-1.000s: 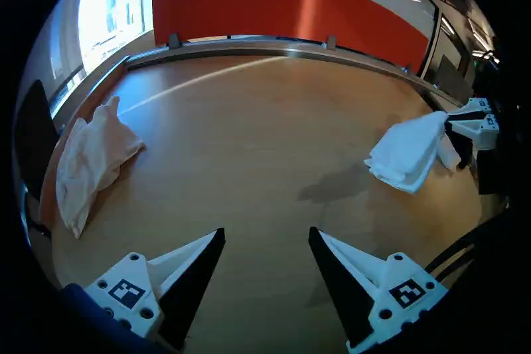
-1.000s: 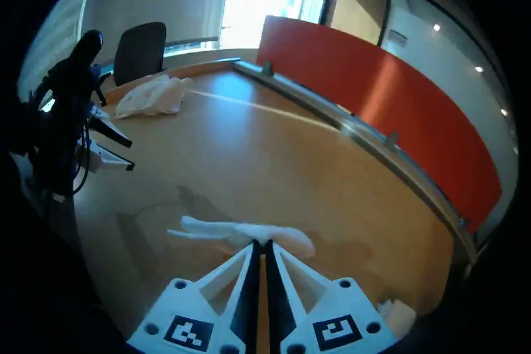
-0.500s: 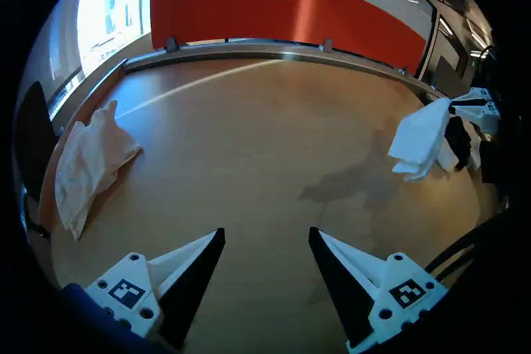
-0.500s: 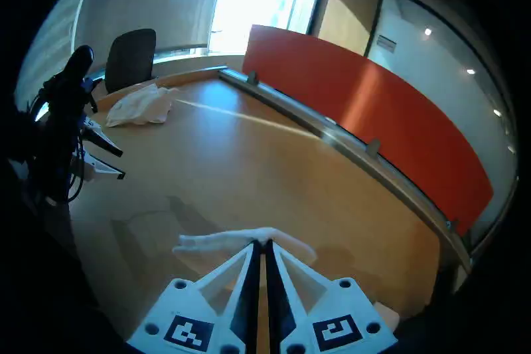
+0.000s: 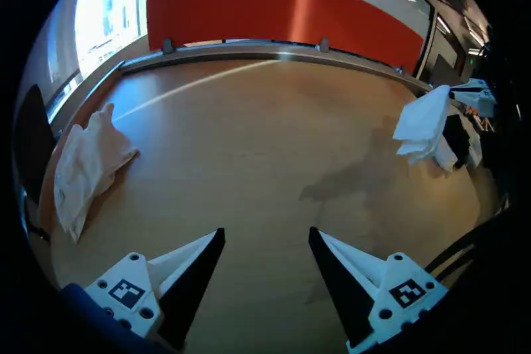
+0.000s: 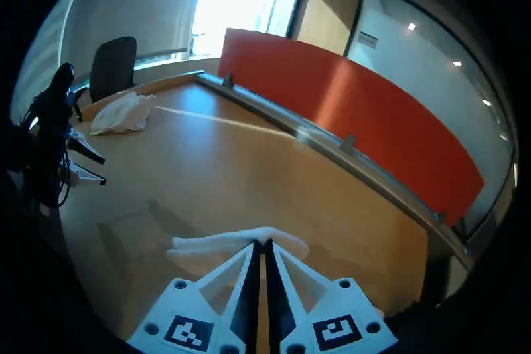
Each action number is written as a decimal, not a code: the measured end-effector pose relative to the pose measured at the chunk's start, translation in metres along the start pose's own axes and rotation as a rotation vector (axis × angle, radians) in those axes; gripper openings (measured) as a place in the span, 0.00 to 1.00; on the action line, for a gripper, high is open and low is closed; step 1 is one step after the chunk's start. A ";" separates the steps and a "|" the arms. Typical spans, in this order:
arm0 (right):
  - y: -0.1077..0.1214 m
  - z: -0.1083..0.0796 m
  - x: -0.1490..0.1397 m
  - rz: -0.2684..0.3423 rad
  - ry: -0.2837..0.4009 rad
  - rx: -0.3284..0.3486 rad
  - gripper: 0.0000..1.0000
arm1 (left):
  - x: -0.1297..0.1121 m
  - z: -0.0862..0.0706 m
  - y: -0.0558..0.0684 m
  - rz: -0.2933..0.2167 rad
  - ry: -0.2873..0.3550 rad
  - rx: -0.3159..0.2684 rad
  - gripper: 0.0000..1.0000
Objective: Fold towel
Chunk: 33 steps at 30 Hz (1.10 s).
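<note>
The soft white cloth towel [image 6: 235, 242] hangs limp at the tips of the right gripper [image 6: 264, 248], pinched tight between its fingers. It looks light and floppy; a loose corner seems best to grab. The left gripper [image 5: 265, 236] has its fingers wide apart, with only the brown wooden table [image 5: 265, 135] between them. A crumpled cream cloth [image 5: 86, 161] lies far left of them.

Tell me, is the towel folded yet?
Not yet. Nothing looks folded. The right gripper is shut on the white cloth towel, holding it bunched above the wooden table. The left gripper is open, holding nothing. Spreading and folding are left.
</note>
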State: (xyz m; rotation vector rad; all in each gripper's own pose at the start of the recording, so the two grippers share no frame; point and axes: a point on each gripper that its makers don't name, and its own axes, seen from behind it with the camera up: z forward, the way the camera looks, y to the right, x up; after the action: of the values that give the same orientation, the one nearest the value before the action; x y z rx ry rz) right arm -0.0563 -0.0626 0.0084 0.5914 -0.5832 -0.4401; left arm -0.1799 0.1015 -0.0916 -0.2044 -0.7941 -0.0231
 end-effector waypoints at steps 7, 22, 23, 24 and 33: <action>0.039 -0.005 -0.011 0.041 -0.010 -0.049 0.05 | -0.001 0.001 0.002 0.004 -0.004 -0.002 0.93; 0.116 -0.013 -0.032 0.084 -0.044 -0.146 0.05 | 0.003 0.004 0.003 0.014 -0.009 0.001 0.94; 0.121 -0.014 -0.034 0.083 -0.048 -0.153 0.05 | 0.003 0.004 0.003 0.014 -0.010 0.001 0.94; 0.125 -0.014 -0.035 0.083 -0.051 -0.158 0.05 | 0.003 0.005 0.003 0.014 -0.010 0.002 0.93; 0.164 -0.016 -0.049 0.104 -0.077 -0.202 0.05 | 0.003 0.006 0.005 0.019 -0.017 0.005 0.94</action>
State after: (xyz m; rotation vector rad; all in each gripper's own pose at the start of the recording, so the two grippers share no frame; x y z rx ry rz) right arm -0.0474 0.0922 0.0814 0.3503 -0.6316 -0.4191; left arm -0.1814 0.1078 -0.0863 -0.2077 -0.8089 -0.0011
